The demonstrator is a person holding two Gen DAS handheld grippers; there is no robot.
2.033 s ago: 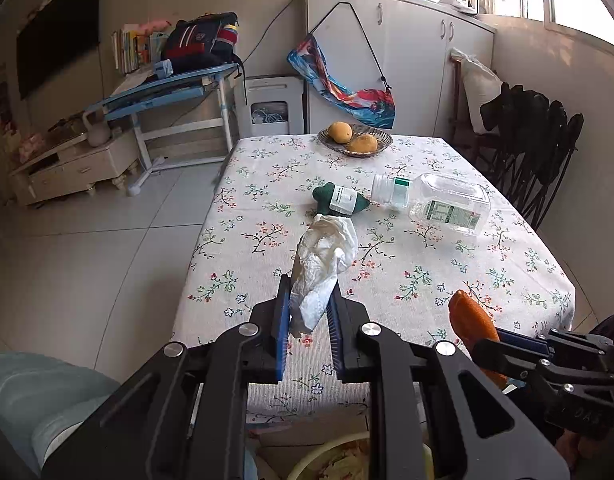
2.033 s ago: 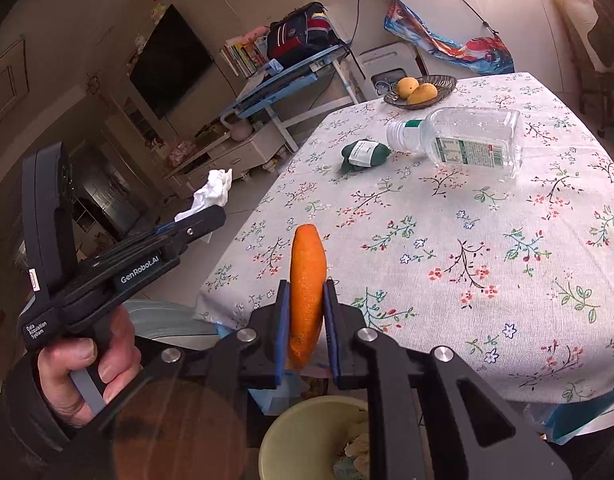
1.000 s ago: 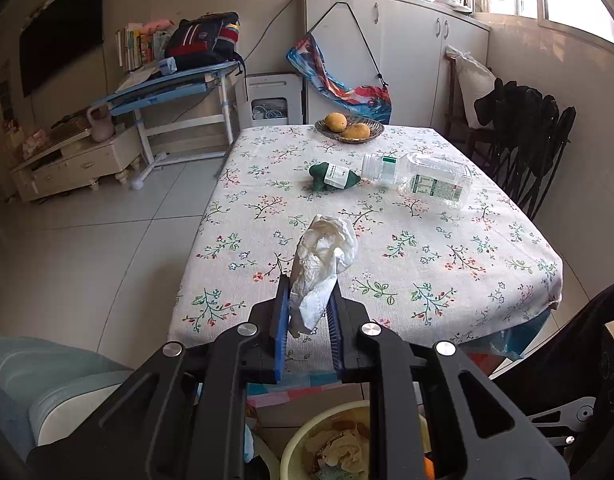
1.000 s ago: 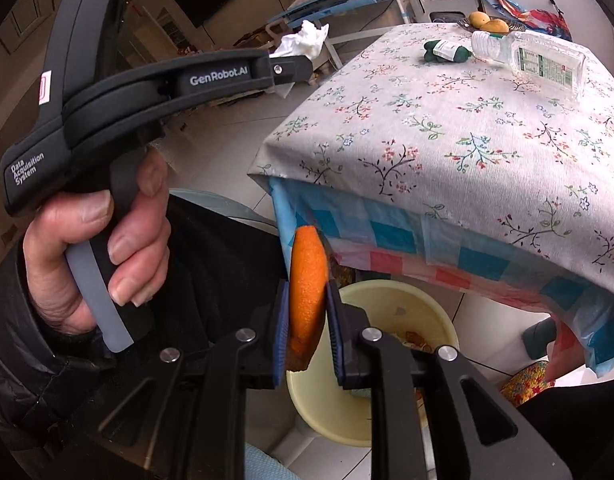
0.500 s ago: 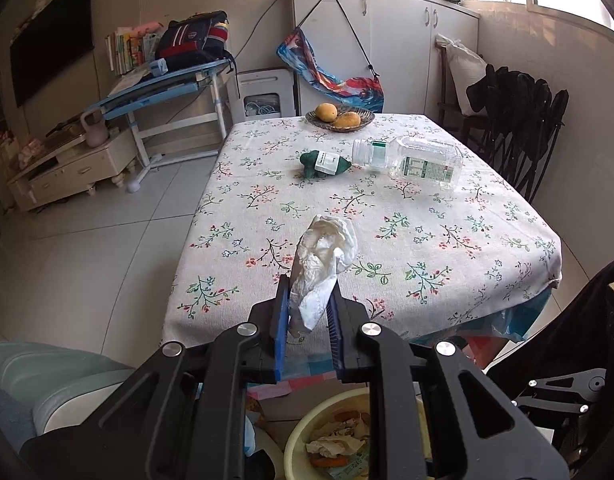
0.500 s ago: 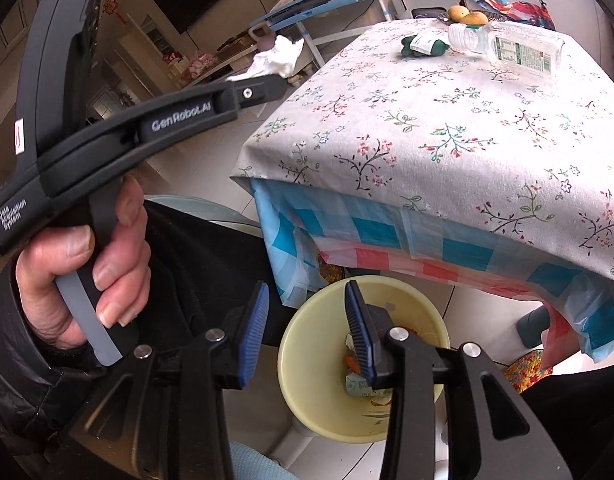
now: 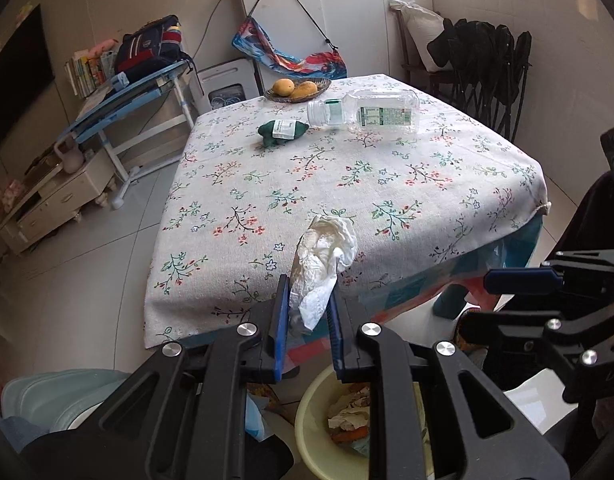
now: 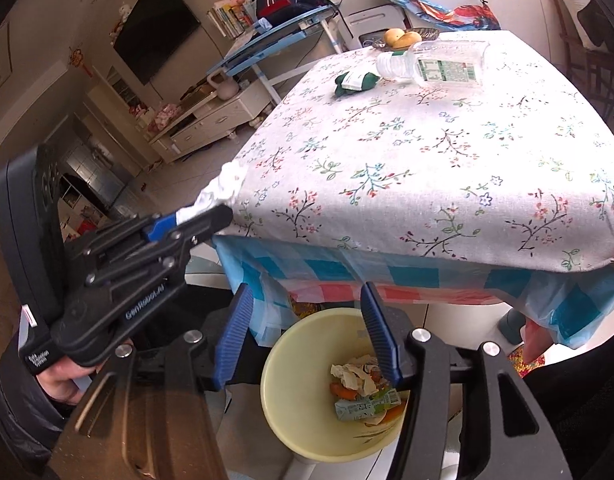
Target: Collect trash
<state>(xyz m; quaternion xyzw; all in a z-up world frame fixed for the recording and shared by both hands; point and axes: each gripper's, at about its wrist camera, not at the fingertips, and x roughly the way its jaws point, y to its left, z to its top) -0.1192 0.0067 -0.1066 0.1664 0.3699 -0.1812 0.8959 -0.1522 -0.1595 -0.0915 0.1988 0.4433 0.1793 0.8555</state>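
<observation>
Left tool [image 7: 305, 336] grips a crumpled tissue [image 7: 321, 264] above the yellow bin [image 8: 307, 420] at lower frame, ready to drop; right tool [image 8: 307, 340] gapes wide, empty

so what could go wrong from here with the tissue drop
1. The left gripper holds the crumpled tissue above and just beyond the yellow bin's far rim, not over the opening; released here, it may well miss onto the floor.
2. The right gripper, jaws open and empty, hangs over the bin, so the two grippers could collide as the left swings in.
3. The light tissue might cling to a pad.
</observation>
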